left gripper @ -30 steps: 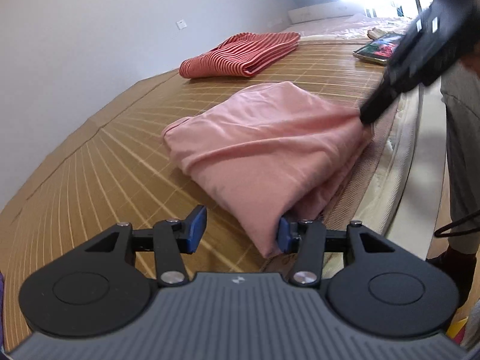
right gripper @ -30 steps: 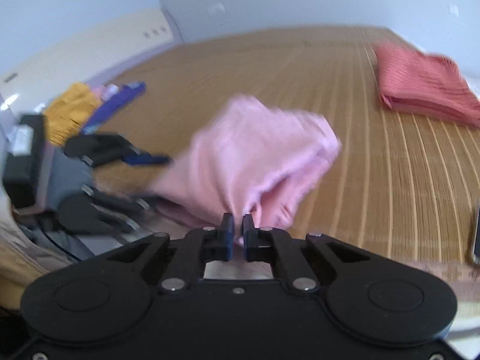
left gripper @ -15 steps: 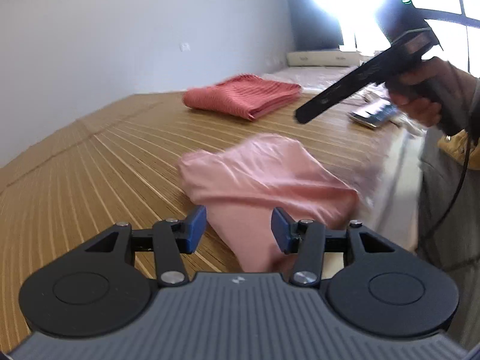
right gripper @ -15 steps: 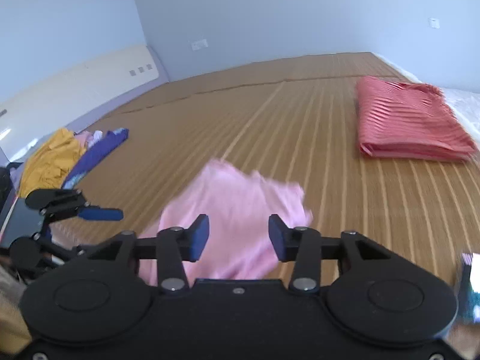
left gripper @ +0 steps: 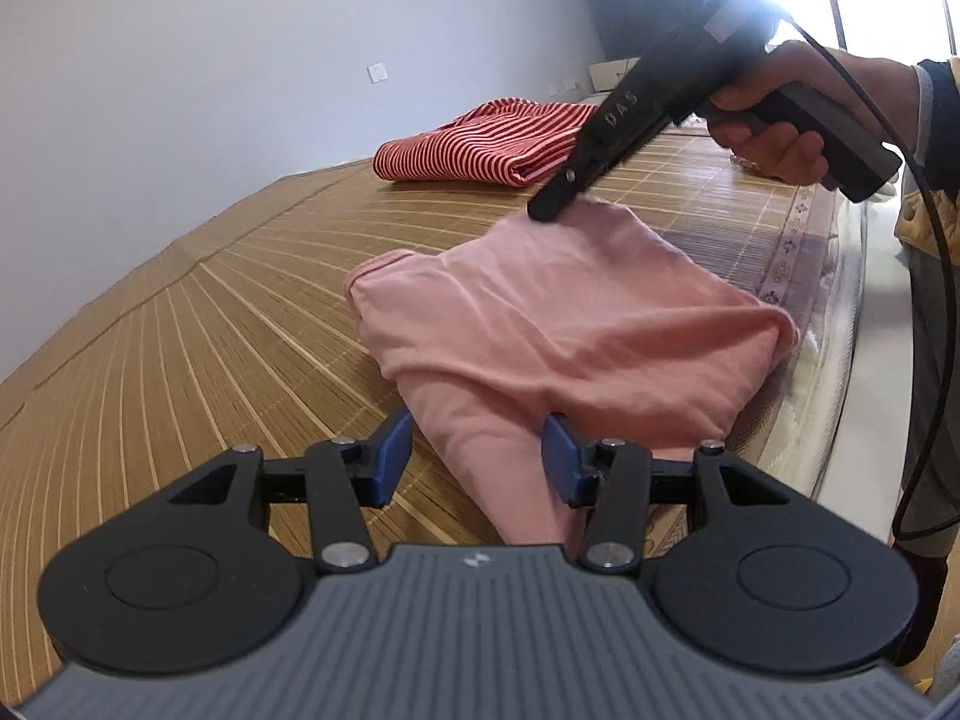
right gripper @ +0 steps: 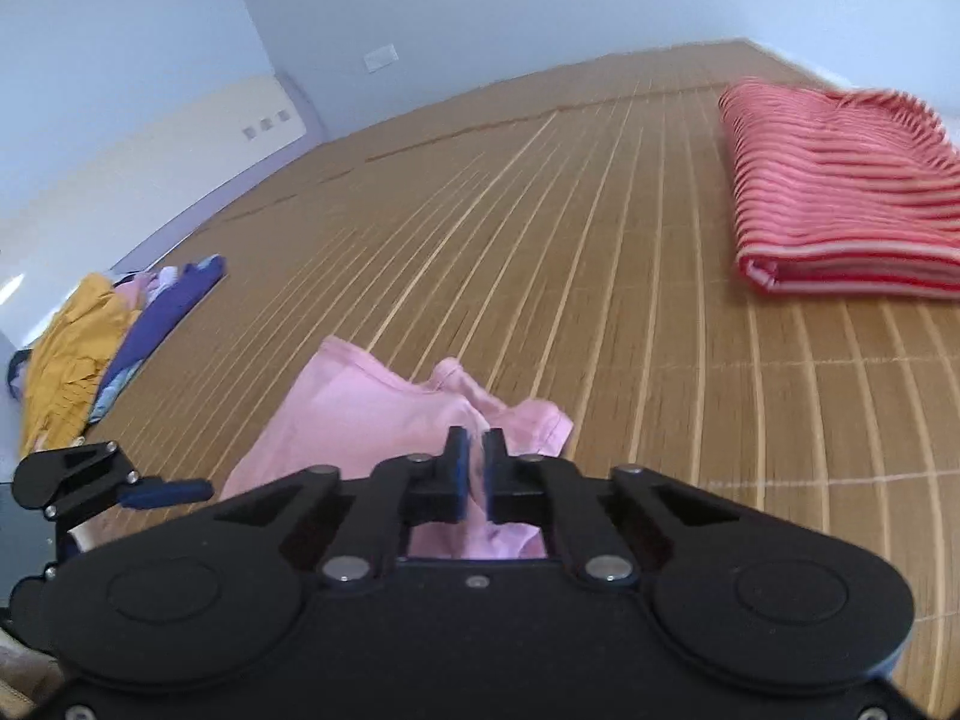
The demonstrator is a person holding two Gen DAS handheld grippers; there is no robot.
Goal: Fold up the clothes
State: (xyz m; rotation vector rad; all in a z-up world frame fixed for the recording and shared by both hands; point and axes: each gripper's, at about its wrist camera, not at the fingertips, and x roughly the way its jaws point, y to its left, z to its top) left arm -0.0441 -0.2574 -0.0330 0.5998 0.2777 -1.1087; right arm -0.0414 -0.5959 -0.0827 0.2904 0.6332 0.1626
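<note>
While the right gripper (right gripper: 474, 450) pinches one pink garment (left gripper: 558, 324), the left gripper (left gripper: 474, 456) gapes around its corner; one folded striped garment (right gripper: 840, 192) lies apart.

We count two claws: the left claw (left gripper: 477, 456) and the right claw (left gripper: 549, 210), each with two fingers, so four fingers in all. We see one hand (left gripper: 774, 114), wrapped round the right claw's handle, and one black cable (left gripper: 936, 276) trailing from it. On the bed lies one bamboo mat (left gripper: 180, 324). We count two folded or part-folded garments on it: one pink garment (left gripper: 570, 324) and one red striped garment (left gripper: 486, 144). At the mat's far edge we see one loose pile of clothes (right gripper: 90, 336), with at least three colours in it: yellow, purple and pink. On the wall we count one white switch plate (left gripper: 377, 72).
</note>
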